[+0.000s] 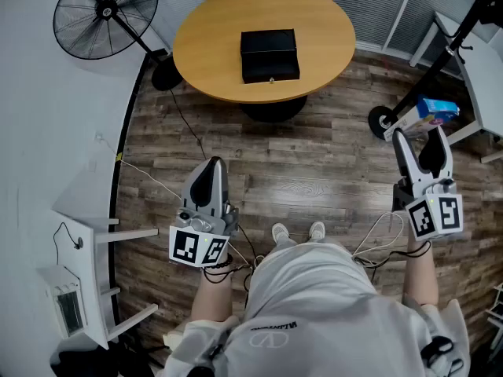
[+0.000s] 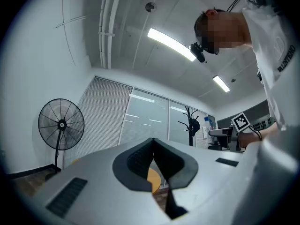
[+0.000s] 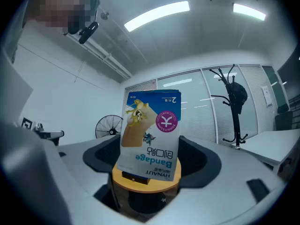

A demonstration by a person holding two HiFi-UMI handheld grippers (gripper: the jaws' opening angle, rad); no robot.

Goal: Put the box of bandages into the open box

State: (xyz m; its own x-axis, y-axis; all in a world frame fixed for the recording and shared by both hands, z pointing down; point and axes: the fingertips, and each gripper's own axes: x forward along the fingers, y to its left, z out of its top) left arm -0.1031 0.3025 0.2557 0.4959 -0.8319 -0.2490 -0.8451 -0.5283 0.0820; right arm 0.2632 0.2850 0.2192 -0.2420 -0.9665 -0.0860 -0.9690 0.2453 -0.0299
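Left tool [image 1: 211, 167] closed, empty; right tool [image 1: 420, 137] grips one bandage box [image 3: 150, 135] (one black box [image 1: 269, 54] sits on one round table [image 1: 206, 47]).

The head view looks steeply down from above the person, with the round table [image 1: 204, 61] far off at upper centre and the fan [image 1: 106, 10] at upper left. Each gripper view sits low behind its own jaws, tilted up toward the ceiling. The right gripper view has the box of bandages [image 3: 150, 135] close to its lens. All three views share the table and the fan.
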